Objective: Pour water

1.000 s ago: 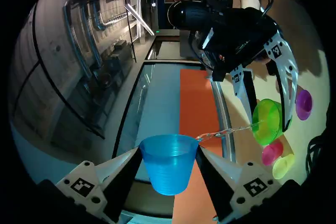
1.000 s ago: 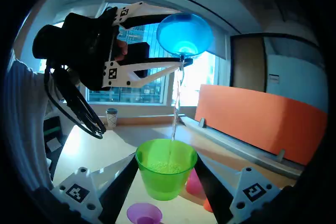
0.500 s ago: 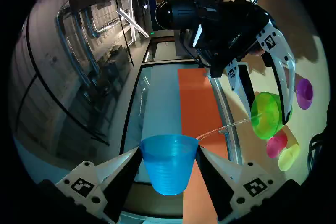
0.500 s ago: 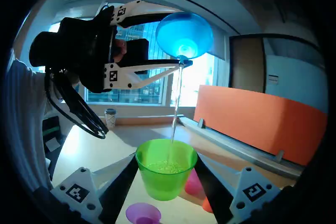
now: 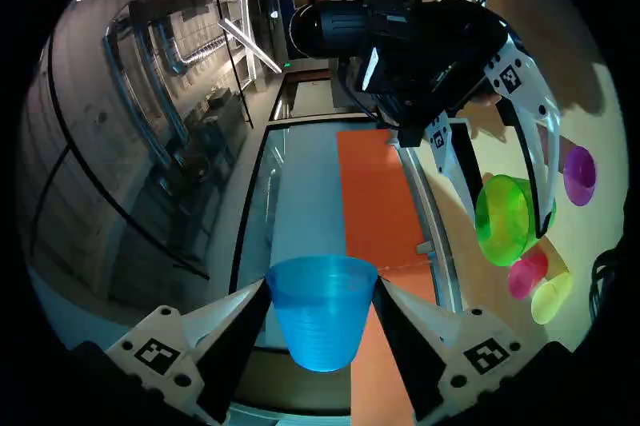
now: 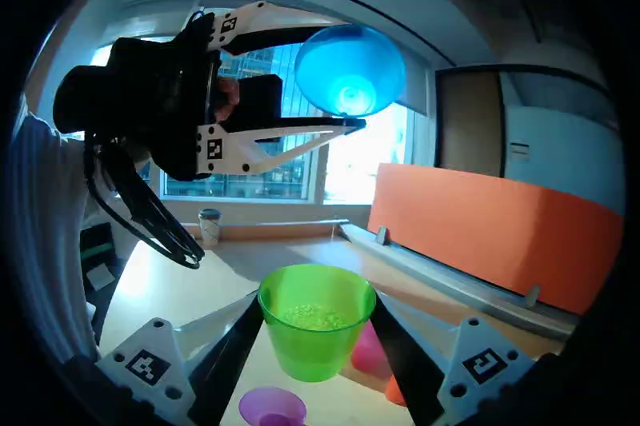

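**Pouring station: contents, near to far**

1. blue cup (image 5: 322,314). Bottom centre of the left gripper view, pinched at mid-wall between both fingers of the left gripper (image 5: 322,290). In the right gripper view it hangs at upper centre, tipped well over, above the green cup (image 6: 316,330). A faint thread off its rim may be a last dribble, but it is too thin to tell. Judged near empty.

2. green cup. Bottom centre of the right gripper view, upright, clamped between both fingers of the right gripper (image 6: 317,302). Bubbled water (image 6: 312,316) lies inside.

3. Handling, both cups. Thin moulded plastic, which is likely light, flexible in the wall and slippery when wet. Take hold at mid-wall below the rim with a modest squeeze. The green cup now carries the weight, so keep it level.

4. Loose cups on the table (image 6: 160,282). Purple cup (image 6: 272,406) at the bottom edge, pink cup (image 6: 368,350) just behind the green cup. A yellow cup (image 5: 550,298) sits beside the pink at lower right of the left gripper view.

5. Far. Orange panel (image 6: 496,226) at right, window (image 6: 240,178) at left.
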Demonstrator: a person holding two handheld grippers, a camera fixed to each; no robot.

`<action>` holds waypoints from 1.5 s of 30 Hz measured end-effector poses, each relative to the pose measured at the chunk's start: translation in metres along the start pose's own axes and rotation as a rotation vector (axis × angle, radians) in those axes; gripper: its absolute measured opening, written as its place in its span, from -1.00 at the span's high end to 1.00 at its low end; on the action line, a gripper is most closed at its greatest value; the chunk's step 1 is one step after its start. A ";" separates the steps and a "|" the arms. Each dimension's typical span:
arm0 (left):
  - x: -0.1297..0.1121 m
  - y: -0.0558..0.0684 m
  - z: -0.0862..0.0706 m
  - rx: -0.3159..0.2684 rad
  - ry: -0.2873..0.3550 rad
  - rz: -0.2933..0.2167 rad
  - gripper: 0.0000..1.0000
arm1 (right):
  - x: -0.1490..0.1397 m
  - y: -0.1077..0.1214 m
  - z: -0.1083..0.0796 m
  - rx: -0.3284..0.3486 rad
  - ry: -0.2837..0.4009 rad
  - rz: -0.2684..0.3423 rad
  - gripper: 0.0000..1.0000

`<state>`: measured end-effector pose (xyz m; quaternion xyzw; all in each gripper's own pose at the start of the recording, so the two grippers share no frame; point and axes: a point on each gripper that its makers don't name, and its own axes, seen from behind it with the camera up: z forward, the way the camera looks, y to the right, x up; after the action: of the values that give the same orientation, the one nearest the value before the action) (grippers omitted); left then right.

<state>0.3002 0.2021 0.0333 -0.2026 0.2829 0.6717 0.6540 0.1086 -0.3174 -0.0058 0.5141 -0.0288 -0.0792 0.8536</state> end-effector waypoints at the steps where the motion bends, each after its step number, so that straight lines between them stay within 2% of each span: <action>1: 0.000 0.000 0.000 0.000 0.000 0.000 -0.75 | 0.000 0.000 0.000 0.000 0.000 0.000 -0.82; 11: -0.001 -0.004 0.001 0.003 0.002 -0.006 -0.75 | 0.002 0.000 0.000 -0.003 0.004 -0.003 -0.82; 17: -0.004 -0.004 0.001 0.001 0.005 -0.071 -0.75 | 0.001 0.000 0.000 -0.007 0.007 -0.005 -0.82; 23: -0.010 -0.007 0.001 0.008 -0.004 -0.205 -0.75 | 0.006 0.001 -0.001 -0.014 0.021 -0.004 -0.82; 45: -0.027 -0.004 -0.007 0.023 -0.006 -0.743 -0.75 | 0.016 0.007 -0.004 -0.035 0.050 -0.004 -0.82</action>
<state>0.3054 0.1772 0.0446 -0.2821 0.1958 0.3859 0.8563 0.1256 -0.3138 -0.0022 0.5008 -0.0052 -0.0685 0.8628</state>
